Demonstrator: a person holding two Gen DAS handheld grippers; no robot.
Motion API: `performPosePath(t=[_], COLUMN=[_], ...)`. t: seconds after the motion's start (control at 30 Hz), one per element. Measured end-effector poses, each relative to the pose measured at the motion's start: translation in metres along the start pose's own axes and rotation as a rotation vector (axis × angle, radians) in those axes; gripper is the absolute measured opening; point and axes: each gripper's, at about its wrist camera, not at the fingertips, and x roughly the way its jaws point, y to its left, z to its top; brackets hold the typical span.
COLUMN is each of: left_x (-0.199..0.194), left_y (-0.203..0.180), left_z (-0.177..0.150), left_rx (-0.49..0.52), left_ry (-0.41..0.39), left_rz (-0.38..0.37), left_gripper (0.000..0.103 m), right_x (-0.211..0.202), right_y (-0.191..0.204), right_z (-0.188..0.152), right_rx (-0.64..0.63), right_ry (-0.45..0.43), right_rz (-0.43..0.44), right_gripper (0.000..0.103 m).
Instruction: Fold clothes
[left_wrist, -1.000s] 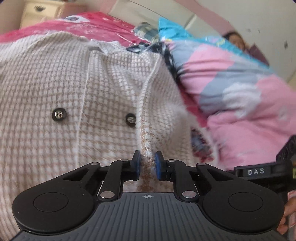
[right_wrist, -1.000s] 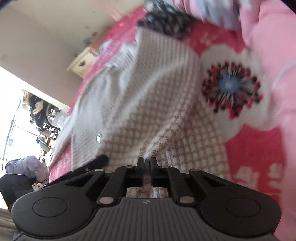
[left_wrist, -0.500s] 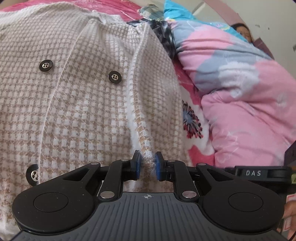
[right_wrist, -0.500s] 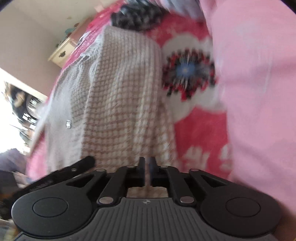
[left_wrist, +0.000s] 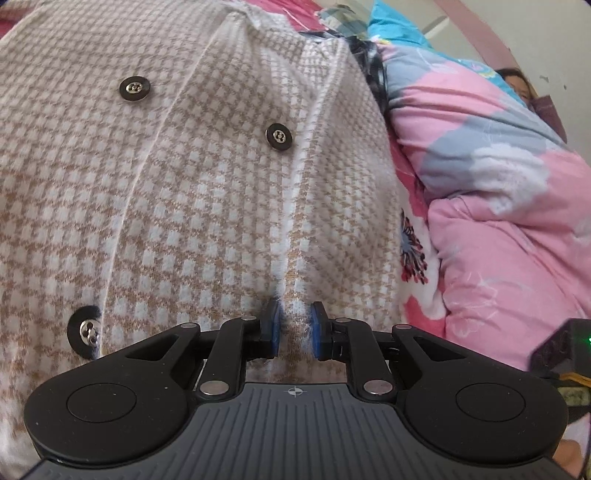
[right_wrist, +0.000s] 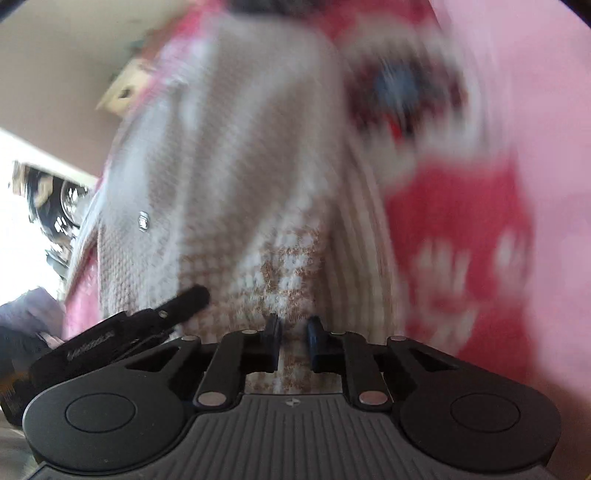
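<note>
A beige and white houndstooth cardigan (left_wrist: 207, 192) with dark round buttons (left_wrist: 279, 137) lies spread on the bed. My left gripper (left_wrist: 294, 328) is a little apart around a ridge of its fabric near the right edge, the pads (left_wrist: 274, 325) loosely on the cloth. In the blurred right wrist view my right gripper (right_wrist: 293, 338) stands slightly apart around the cardigan's (right_wrist: 258, 206) lower edge. The left gripper's body (right_wrist: 122, 332) shows at the lower left there.
A red floral bedsheet (left_wrist: 412, 251) lies under the cardigan. A pink and blue quilt (left_wrist: 498, 206) is heaped at the right, with a person's face (left_wrist: 515, 83) beyond it. A dark checked garment (left_wrist: 373, 70) lies at the cardigan's far end.
The cardigan side has been laid down flat onto the bed. Both grippers' jaws have widened from a tight pinch to a small gap. The right view has swung and blurred.
</note>
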Motion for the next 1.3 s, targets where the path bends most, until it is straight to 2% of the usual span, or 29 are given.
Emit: performPosePath(t=[0.07, 0.17, 0.23, 0.33, 0.47, 0.53, 0.6, 0.7, 0.77, 0.8, 0.97, 1.0, 1.03, 1.1, 1.23, 1.3], left_x=[-0.005, -0.007, 0.007, 0.015, 0.016, 0.023, 0.024, 0.021, 0.013, 0.008, -0.017, -0.019, -0.017, -0.010, 0.033, 0.051], left_y=[-0.008, -0.025, -0.032, -0.038, -0.046, -0.047, -0.046, -0.043, -0.039, -0.036, -0.033, -0.035, -0.038, -0.045, -0.071, -0.079], left_z=[-0.003, -0.010, -0.016, -0.020, -0.028, -0.034, -0.036, -0.030, -0.021, -0.016, 0.025, 0.038, 0.051, 0.076, 0.124, 0.144], left_rx=[-0.034, 0.009, 0.036, 0.063, 0.181, 0.229, 0.248, 0.238, 0.229, 0.224, 0.220, 0.223, 0.229, 0.242, 0.337, 0.365], left_ry=[-0.016, -0.028, 0.002, 0.029, 0.047, 0.057, 0.051, 0.077, 0.101, 0.109, 0.027, 0.002, -0.021, -0.057, -0.132, -0.138], left_rz=[-0.040, -0.069, -0.034, -0.012, 0.025, 0.064, 0.070, 0.042, 0.027, 0.024, 0.051, 0.055, 0.059, 0.065, 0.106, 0.115], left_gripper=[0.014, 0.014, 0.014, 0.014, 0.014, 0.016, 0.017, 0.020, 0.032, 0.035, 0.038, 0.039, 0.040, 0.043, 0.053, 0.053], right_x=[-0.016, -0.005, 0.006, 0.006, 0.019, 0.013, 0.007, -0.018, -0.033, -0.036, -0.009, 0.006, 0.023, 0.059, 0.067, 0.069], right_y=[0.019, 0.021, 0.008, 0.000, -0.010, -0.006, -0.002, 0.005, 0.008, 0.008, 0.013, 0.013, 0.011, 0.006, -0.001, -0.005], right_z=[0.000, -0.004, -0.008, -0.014, -0.020, -0.018, -0.016, -0.005, 0.008, 0.015, 0.048, 0.048, 0.043, 0.031, 0.001, -0.002], right_rx=[-0.164, -0.260, -0.238, -0.225, -0.172, -0.176, -0.180, -0.188, -0.155, -0.138, -0.111, -0.126, -0.148, -0.194, -0.328, -0.342], right_ry=[-0.062, -0.019, 0.037, 0.047, 0.117, 0.114, 0.112, 0.026, -0.052, -0.088, -0.230, -0.241, -0.215, -0.123, -0.241, -0.273], right_rz=[-0.084, -0.176, -0.189, -0.174, -0.163, -0.189, -0.214, -0.241, -0.207, -0.178, -0.111, -0.089, -0.076, -0.059, -0.037, -0.020], right_gripper=[0.015, 0.015, 0.015, 0.015, 0.019, 0.024, 0.039, 0.040, 0.040, 0.040, 0.040, 0.040, 0.040, 0.040, 0.042, 0.044])
